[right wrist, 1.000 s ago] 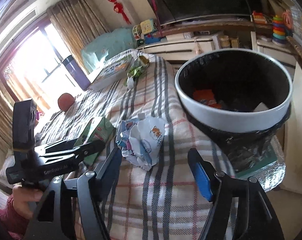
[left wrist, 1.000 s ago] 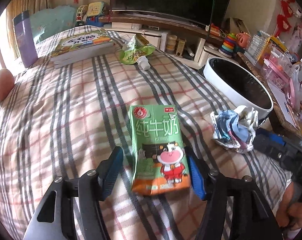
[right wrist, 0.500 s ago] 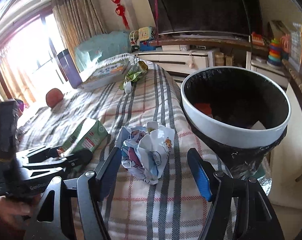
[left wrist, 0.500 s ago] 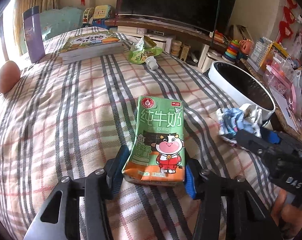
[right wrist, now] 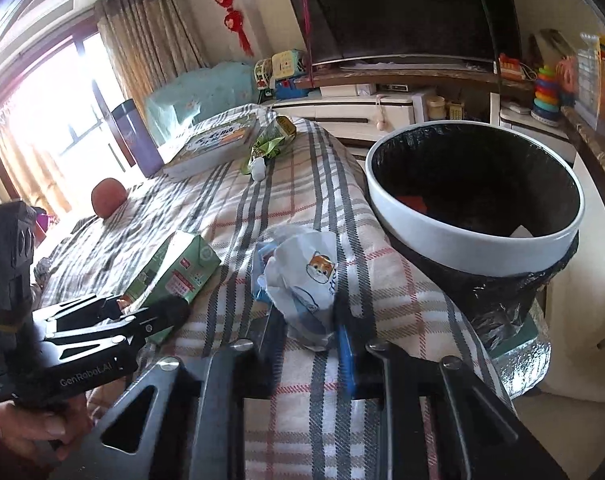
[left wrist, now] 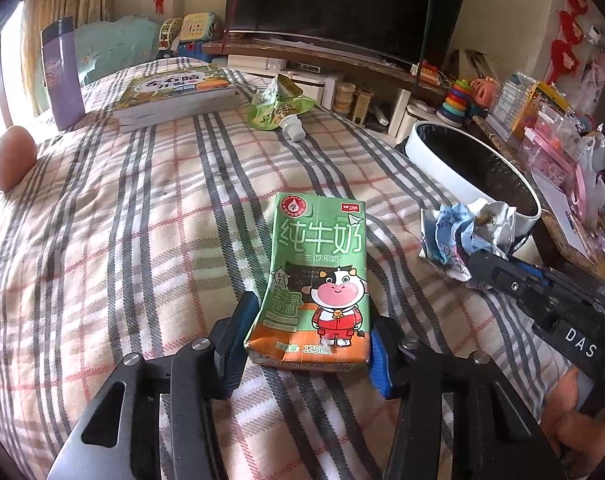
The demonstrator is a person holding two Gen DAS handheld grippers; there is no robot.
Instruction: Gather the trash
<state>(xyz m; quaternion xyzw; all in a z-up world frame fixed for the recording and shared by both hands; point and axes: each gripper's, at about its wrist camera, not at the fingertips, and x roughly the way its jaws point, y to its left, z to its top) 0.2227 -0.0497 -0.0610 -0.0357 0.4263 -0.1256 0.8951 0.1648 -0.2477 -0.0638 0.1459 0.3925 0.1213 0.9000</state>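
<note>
A green milk carton (left wrist: 320, 280) lies on the plaid bedspread (left wrist: 142, 220). My left gripper (left wrist: 308, 340) is shut on its near end and also shows in the right wrist view (right wrist: 150, 312), where the carton (right wrist: 174, 268) is at left. My right gripper (right wrist: 308, 336) is shut on a crumpled white and blue wrapper (right wrist: 302, 280), which shows at right in the left wrist view (left wrist: 458, 236). A white-rimmed bin (right wrist: 474, 232) with a black liner stands beside the bed at right. A green spout pouch (left wrist: 278, 110) lies farther back.
A stack of books (left wrist: 174, 98), a purple flask (left wrist: 62, 76) and a peach-coloured ball (left wrist: 12, 160) sit at the far left of the bed. A TV cabinet (right wrist: 382, 108) and a cluttered side shelf (left wrist: 542, 128) lie beyond.
My left gripper closed on the milk carton and raised its near end. My right gripper moved forward and closed on the crumpled wrapper.
</note>
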